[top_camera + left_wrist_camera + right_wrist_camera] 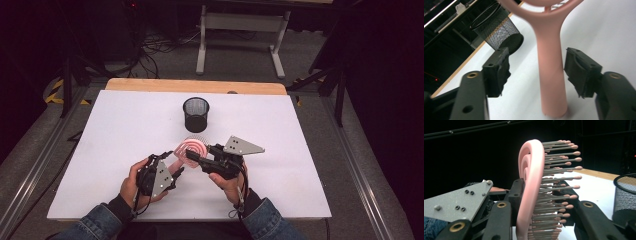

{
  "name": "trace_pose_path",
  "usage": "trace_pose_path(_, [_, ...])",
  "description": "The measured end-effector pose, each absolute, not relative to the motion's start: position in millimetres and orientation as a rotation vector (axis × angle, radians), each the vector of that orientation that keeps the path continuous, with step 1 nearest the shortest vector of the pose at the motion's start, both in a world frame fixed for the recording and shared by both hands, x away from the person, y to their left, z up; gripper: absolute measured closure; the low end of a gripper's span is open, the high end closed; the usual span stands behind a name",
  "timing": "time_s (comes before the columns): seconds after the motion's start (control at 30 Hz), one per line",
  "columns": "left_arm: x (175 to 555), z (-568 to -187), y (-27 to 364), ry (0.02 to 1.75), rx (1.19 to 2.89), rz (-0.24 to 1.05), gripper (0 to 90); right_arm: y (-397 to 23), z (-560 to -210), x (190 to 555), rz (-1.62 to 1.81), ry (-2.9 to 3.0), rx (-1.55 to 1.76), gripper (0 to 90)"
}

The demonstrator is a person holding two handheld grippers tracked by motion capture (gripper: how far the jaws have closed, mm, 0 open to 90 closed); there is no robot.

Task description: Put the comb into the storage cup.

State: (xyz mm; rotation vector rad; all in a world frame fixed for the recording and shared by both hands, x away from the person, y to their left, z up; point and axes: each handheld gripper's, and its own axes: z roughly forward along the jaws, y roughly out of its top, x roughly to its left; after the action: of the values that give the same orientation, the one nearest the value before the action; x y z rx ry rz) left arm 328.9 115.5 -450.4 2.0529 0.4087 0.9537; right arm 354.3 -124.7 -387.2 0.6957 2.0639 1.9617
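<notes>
High view shows the pink hairbrush [191, 148] lifted a little over the middle of the white table [115, 150], between my two grippers and just in front of the black mesh cup [196, 114]. My right gripper [196, 157] pinches the round head of the brush; in the right gripper view its jaws are pressed on the pink frame and the bristles [554, 185] from both sides. My left gripper [537, 70] is spread: in the left gripper view the handle [550, 75] stands between the two pads [499, 70], but neither pad touches it, so the right side alone carries the brush. I judge that the step in hand is the passing of the brush from left to right, probably to put it in the cup afterwards. To do it well, I should pull the left gripper straight back along the handle, not sideways, because a pad that knocks the handle can turn the head inside the right grip. The bristles are soft, so that grip may slip; I would keep it firm and move slowly. For room, the cup is near, and the table is free to the left and to the right of it. The near edge of the table is close to my forearms, so the left hand has only little space to retreat.
</notes>
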Motion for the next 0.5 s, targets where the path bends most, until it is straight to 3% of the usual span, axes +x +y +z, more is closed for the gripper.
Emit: trace_pose_path(0.5, [332.5, -443.2, 131.0, 0.401, 2.024, 0.825, 16.8, -134.5, -381.3, 354.9, 1.928, 2.026, 0.69, 63.4])
